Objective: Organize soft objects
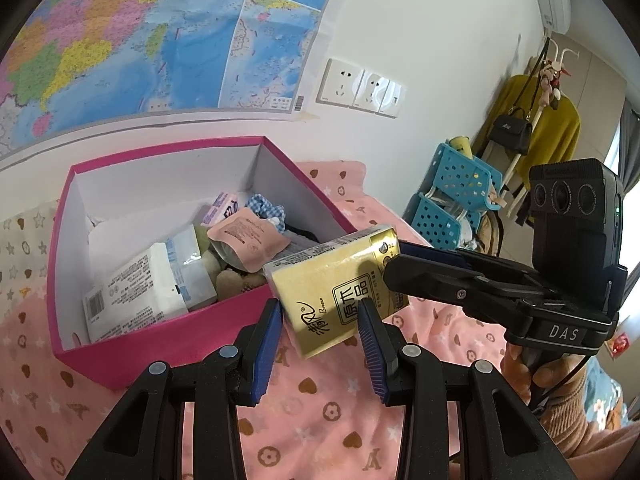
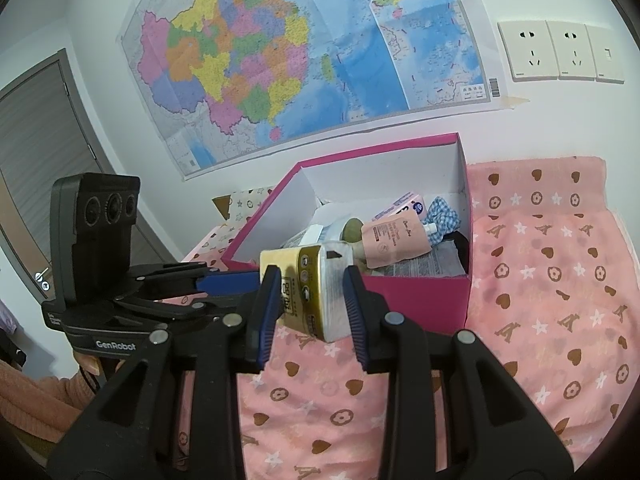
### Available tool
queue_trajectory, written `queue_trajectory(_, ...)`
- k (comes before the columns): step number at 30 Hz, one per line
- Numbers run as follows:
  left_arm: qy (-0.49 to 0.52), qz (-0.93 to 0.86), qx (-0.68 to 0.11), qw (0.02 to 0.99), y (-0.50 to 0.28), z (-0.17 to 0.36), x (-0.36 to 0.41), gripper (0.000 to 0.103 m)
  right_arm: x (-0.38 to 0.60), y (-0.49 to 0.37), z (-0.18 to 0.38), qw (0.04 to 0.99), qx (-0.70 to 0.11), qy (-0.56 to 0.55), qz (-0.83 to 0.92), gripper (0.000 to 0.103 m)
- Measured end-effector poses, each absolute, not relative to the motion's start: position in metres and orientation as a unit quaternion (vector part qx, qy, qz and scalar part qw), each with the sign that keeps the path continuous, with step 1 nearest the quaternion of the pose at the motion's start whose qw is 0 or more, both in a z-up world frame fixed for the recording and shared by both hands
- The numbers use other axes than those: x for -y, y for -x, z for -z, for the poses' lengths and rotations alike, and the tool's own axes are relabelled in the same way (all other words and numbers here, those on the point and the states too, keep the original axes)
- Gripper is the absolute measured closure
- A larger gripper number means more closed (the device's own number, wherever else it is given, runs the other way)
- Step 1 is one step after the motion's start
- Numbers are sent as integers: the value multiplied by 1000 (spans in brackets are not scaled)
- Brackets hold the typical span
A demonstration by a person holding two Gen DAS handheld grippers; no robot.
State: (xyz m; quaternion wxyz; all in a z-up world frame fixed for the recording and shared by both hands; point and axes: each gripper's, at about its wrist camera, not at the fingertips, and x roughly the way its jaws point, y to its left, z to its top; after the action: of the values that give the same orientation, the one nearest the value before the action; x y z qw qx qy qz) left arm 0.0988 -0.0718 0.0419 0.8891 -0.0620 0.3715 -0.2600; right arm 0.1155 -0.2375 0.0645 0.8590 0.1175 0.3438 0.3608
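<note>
Right gripper (image 2: 308,300) clamps one end of the yellow tissue pack (image 1: 340,284); left gripper (image 1: 320,344) clamps the other. We see the pack's long axis spanning both, just outside the near wall of the pink box (image 1: 168,340), which lies ahead.

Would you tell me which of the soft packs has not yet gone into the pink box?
The yellow tissue pack, held by both tools just outside the pink box; the white pack and the pink pouch lie inside.
</note>
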Motion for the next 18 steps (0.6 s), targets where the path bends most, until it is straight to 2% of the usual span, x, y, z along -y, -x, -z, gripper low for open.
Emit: queue_trajectory(18, 63, 245, -373, 893, -118, -42, 71, 65, 234, -140, -55, 852, -359, -128, -359, 68)
